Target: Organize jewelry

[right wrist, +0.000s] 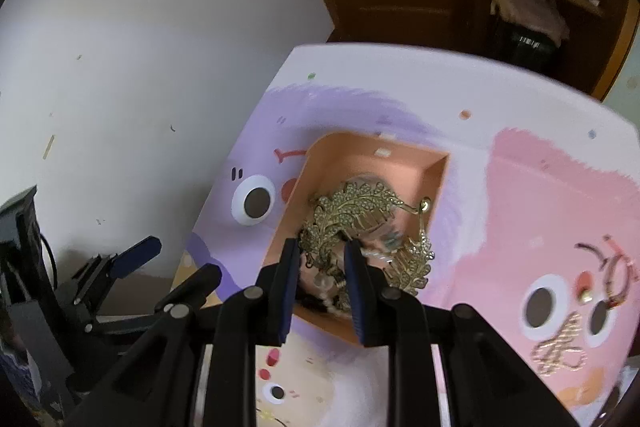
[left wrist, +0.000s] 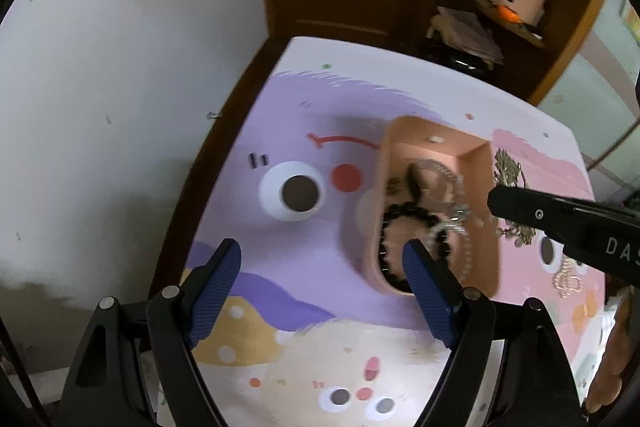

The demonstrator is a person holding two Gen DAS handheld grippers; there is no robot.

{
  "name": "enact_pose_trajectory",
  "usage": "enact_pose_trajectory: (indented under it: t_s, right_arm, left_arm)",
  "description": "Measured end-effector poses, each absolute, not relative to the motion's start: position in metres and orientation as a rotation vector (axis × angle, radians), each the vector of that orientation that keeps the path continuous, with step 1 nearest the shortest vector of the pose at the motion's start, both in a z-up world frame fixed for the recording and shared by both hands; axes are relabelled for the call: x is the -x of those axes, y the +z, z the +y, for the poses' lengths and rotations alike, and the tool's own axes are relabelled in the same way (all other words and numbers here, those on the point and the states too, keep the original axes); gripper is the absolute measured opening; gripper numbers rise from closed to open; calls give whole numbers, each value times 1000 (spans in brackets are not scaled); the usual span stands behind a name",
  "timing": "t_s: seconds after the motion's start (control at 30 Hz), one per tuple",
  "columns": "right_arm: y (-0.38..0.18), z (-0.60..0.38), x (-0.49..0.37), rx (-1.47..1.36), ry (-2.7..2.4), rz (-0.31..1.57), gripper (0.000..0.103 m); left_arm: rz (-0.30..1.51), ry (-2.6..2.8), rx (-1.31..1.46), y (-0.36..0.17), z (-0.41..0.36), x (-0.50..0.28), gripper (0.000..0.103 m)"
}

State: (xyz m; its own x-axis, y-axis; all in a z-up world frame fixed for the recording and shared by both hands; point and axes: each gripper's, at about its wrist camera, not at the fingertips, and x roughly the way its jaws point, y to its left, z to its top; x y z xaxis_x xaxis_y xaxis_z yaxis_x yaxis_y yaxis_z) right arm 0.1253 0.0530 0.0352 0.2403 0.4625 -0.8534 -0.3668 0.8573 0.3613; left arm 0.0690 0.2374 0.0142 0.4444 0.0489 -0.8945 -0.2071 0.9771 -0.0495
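A peach tray [left wrist: 482,235] lies on the cartoon table mat and holds a black bead bracelet [left wrist: 404,211] and a clear crystal bracelet [left wrist: 448,183]. My left gripper [left wrist: 322,291] is open and empty, low over the mat just left of the tray. My right gripper [right wrist: 322,269] is shut on a gold leaf-shaped hair ornament [right wrist: 352,211] and holds it over the tray [right wrist: 436,171]. In the left wrist view the right gripper's black body [left wrist: 560,219] reaches in from the right, with the gold ornament [left wrist: 508,171] hanging by the tray's right wall.
A pearl chain [right wrist: 560,347] and a red cord bracelet [right wrist: 616,279] lie on the pink part of the mat [right wrist: 520,227]. The pearl chain also shows in the left wrist view [left wrist: 568,279]. A white wall stands left; a wooden door and shelves stand behind the table.
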Motion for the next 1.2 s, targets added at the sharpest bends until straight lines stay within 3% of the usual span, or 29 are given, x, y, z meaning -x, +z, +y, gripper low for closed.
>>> enact_pose_trajectory:
  t_s: [0.33,0.8,1.2]
  right_arm:
    - [-7,82,-122,-74,569,1286,23]
    - [-37,97,-115,-28,543,1336,24]
    - [3,67,-89,-128,592,1257,26]
  left_arm:
    - [1126,241,235,-12,256,-60,81]
    - [1096,256,231,-10,254,-45,81]
    - [1069,225,225,12,241,-33,81]
